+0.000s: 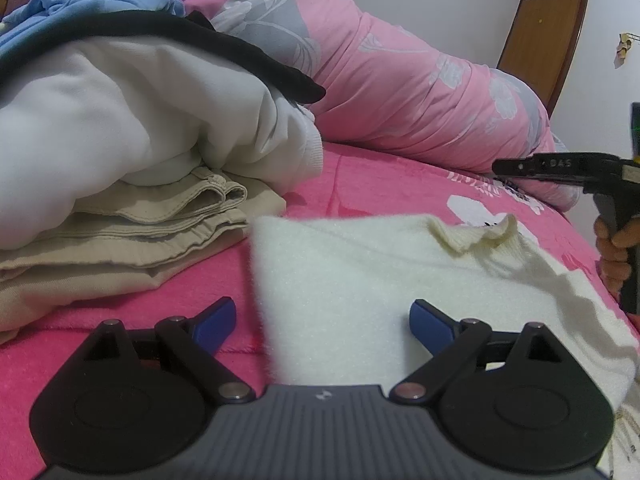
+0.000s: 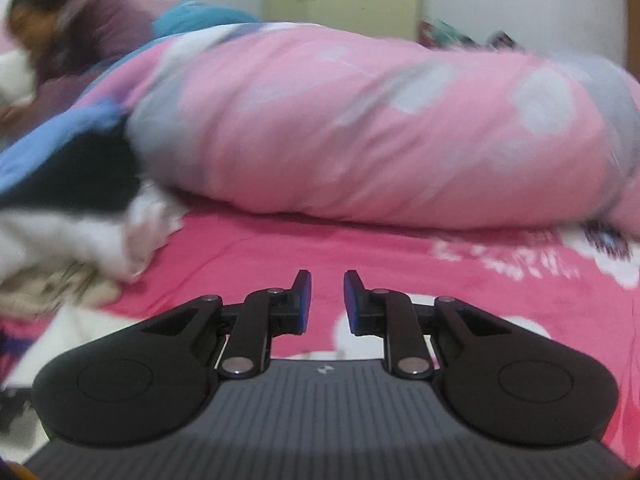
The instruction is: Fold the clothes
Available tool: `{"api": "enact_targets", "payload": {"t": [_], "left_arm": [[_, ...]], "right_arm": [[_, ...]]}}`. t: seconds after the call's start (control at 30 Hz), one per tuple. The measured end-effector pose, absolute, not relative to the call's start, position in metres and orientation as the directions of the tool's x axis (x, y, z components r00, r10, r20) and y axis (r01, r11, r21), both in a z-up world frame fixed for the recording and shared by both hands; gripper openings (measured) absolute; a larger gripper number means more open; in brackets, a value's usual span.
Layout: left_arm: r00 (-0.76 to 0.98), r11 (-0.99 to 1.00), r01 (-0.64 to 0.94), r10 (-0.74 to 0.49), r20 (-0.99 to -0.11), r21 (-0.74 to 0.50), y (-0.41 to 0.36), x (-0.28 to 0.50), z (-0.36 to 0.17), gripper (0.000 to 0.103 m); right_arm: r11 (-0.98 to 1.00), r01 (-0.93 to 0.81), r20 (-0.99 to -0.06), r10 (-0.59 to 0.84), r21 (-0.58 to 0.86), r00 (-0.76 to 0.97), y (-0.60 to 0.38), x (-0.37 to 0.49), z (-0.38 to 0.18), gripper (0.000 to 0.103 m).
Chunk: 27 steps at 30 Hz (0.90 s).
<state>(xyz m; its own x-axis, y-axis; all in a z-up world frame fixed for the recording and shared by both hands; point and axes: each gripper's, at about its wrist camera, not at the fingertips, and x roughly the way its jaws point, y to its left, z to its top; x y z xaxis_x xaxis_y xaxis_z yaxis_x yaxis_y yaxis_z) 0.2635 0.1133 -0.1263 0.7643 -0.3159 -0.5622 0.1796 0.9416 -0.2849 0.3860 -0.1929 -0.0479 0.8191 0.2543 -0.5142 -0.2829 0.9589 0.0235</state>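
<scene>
The left gripper (image 1: 322, 322) hangs low over a fuzzy cream sweater (image 1: 384, 280), blue pads spread wide, gripping nothing. The sweater lies flat on the hot-pink bedsheet (image 1: 360, 176), ribbed collar curled up. Just beside its left edge sits a stack: folded beige trousers (image 1: 120, 232) under a puffy white garment (image 1: 120, 120). The right gripper (image 2: 327, 300) hovers above bare sheet, fingers narrowly parted, empty. Behind, a plump pink floral duvet (image 2: 380, 128) rolls along the bed's far edge.
</scene>
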Motion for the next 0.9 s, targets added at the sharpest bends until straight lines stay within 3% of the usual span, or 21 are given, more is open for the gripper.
{"api": "enact_targets", "payload": {"t": [0.1,0.17,0.43,0.53,0.67,0.9], "left_arm": [[0.764,0.941,0.180,-0.317,-0.562,-0.286,0.114,0.264,-0.127,0.095],[0.764,0.940,0.182,-0.320,-0.561,-0.288,0.114,0.264,-0.127,0.096],[0.762,0.938,0.183,-0.325,-0.561,-0.294,0.115,0.264,-0.126,0.096],[0.761,0.938,0.182,-0.325,-0.561,-0.296,0.115,0.264,-0.126,0.096],[0.762,0.935,0.181,-0.329,-0.557,-0.304,0.115,0.264,-0.126,0.096],[0.772,0.948,0.111,-0.272,-0.575,-0.299,0.115,0.254,-0.112,0.093]], "right_arm": [[0.961,-0.277,-0.584,0.234,0.016,0.777,-0.200,0.392,-0.074,0.017],[0.955,-0.294,-0.679,0.188,-0.042,0.709,-0.197,0.390,-0.111,0.016],[0.970,-0.242,-0.611,0.194,0.004,0.768,-0.208,0.344,-0.080,0.017],[0.975,-0.201,-0.556,0.217,0.092,0.802,-0.234,0.276,-0.058,0.017],[0.982,-0.101,-0.560,0.173,0.158,0.810,-0.273,0.169,-0.059,0.019],[0.991,0.041,-0.559,0.038,0.128,0.828,-0.303,0.019,-0.074,0.032]]}}
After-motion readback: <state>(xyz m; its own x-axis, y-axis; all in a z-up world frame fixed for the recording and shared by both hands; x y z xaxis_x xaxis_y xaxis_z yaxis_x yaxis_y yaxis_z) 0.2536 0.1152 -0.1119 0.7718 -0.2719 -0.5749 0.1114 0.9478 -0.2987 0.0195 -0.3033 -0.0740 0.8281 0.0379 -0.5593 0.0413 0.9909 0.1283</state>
